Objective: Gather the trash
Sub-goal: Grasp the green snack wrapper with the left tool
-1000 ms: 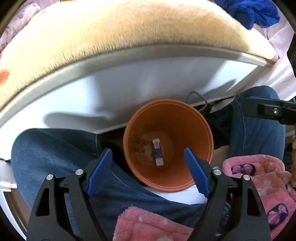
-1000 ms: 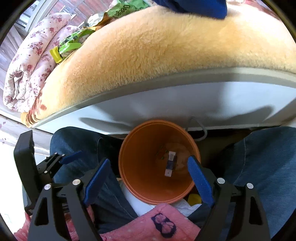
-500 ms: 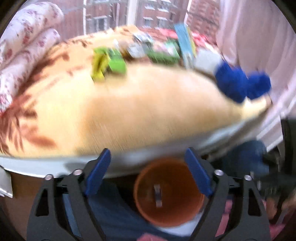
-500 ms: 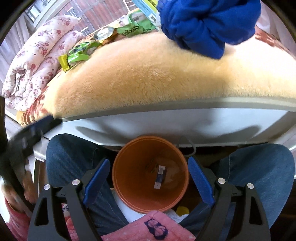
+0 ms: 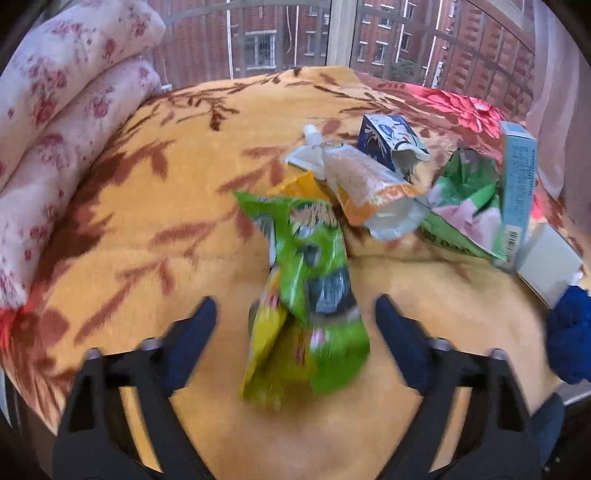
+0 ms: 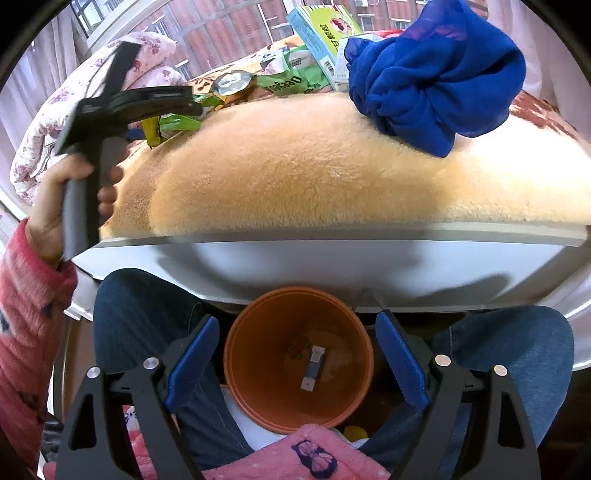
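In the left wrist view, my left gripper [image 5: 295, 325] is open over the bed, its fingers either side of a green and yellow snack wrapper [image 5: 314, 295]. Behind it lie an orange and white pouch [image 5: 369, 184], a blue and white carton [image 5: 388, 142], a green packet [image 5: 461, 199] and a light blue box [image 5: 517, 184]. In the right wrist view, my right gripper [image 6: 295, 354] is open and empty above an orange bin [image 6: 258, 369] between the person's knees. A small blue and white wrapper [image 6: 314, 367] lies in the bin. The left gripper also shows in the right wrist view [image 6: 129, 103], over the wrappers.
A tan fleece blanket [image 6: 314, 166] covers the bed, with a white bed frame [image 6: 369, 266] below. A blue cloth [image 6: 432, 77] lies at the right edge. Folded floral quilts [image 5: 55, 110] lie at the left. A window [image 5: 295, 33] is behind the bed.
My left gripper has risen from over the bin and moved onto the bed, to the green wrapper. My right gripper has pulled back slightly and stays over the bin.
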Tool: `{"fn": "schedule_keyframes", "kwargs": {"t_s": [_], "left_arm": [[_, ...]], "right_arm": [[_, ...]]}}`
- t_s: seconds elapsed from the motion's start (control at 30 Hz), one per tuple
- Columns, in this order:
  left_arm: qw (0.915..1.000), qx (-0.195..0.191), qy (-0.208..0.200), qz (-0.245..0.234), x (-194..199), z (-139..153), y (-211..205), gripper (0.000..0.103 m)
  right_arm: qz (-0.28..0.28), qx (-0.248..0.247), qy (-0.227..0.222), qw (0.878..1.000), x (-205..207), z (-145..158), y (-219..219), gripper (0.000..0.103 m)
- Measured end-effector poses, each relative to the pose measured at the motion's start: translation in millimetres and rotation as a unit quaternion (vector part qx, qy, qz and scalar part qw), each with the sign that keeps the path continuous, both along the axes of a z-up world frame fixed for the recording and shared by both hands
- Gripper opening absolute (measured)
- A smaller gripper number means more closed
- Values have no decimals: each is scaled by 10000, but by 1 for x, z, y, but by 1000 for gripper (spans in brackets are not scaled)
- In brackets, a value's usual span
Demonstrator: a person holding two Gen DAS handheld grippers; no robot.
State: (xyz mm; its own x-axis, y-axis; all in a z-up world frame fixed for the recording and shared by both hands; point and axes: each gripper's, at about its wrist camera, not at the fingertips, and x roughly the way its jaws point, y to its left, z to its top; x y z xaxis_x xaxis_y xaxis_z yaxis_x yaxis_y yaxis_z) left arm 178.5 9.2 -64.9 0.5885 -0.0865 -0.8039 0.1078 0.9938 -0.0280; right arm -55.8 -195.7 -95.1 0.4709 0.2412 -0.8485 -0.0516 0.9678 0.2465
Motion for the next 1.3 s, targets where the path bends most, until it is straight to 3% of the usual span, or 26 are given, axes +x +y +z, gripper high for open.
{"fn": "schedule_keyframes", "kwargs": {"t_s": [0.03,0.17,0.4,0.73,0.93,0.97,1.13,1.3], "left_arm": [[9999,-4,91,-77,3,-3,-2,39],[10000,-42,47,-32,-1,-1,1,33],[9994,-237,-256,-33,-32,13,2,32],[9959,-588,-613,-309,-111,22,12,32],[9953,-573,-695,-360,-156,16,21,32],[9953,-597,-681,-355,-161,14,22,32],[9954,-656,-590,-370,-179,6,25,32],[9950,-682,-558,-470,-187,4,22,32]], "right_arm": [[-6,-2,-22,10000,-1,0,0,85],[-36,50,-28,10000,-2,-1,-2,85],[-86,154,-31,9998,-3,-2,-6,85],[-186,218,-262,9992,0,9,-14,85],[-262,-64,-872,9958,7,42,-25,86],[-281,-79,-977,9948,9,48,-29,90],[-618,-428,-1597,9843,32,75,-49,93],[-881,-693,-1677,9794,63,79,-69,93]]}}
